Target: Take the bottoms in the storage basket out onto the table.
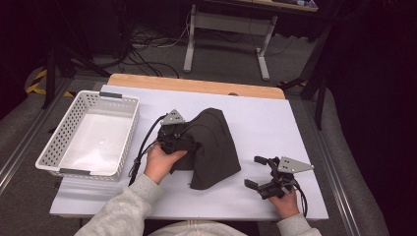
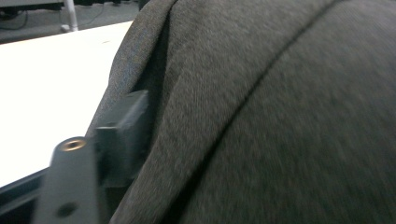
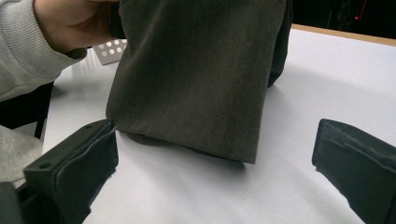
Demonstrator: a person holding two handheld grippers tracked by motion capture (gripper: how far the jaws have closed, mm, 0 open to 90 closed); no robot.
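Note:
A dark grey folded cloth (image 1: 212,147) lies heaped in the middle of the white table (image 1: 265,115). My left gripper (image 1: 184,141) is pushed into the cloth's left side, and its tips are under the fabric. In the left gripper view the cloth (image 2: 280,116) drapes loosely over the jaws. One finger (image 2: 122,135) stands well left of the middle and the other is hidden. My right gripper (image 1: 255,172) rests open on the table to the right of the cloth. In the right gripper view the wide gap between its jaws faces the cloth's near folded edge (image 3: 187,93), without touching it.
A white perforated basket (image 1: 129,129) stands at the table's left, with nothing in it. The table's wooden far edge (image 1: 196,84) runs behind the cloth. Bare table surface lies to the right and in front of the cloth. Cables and desk legs are on the floor beyond.

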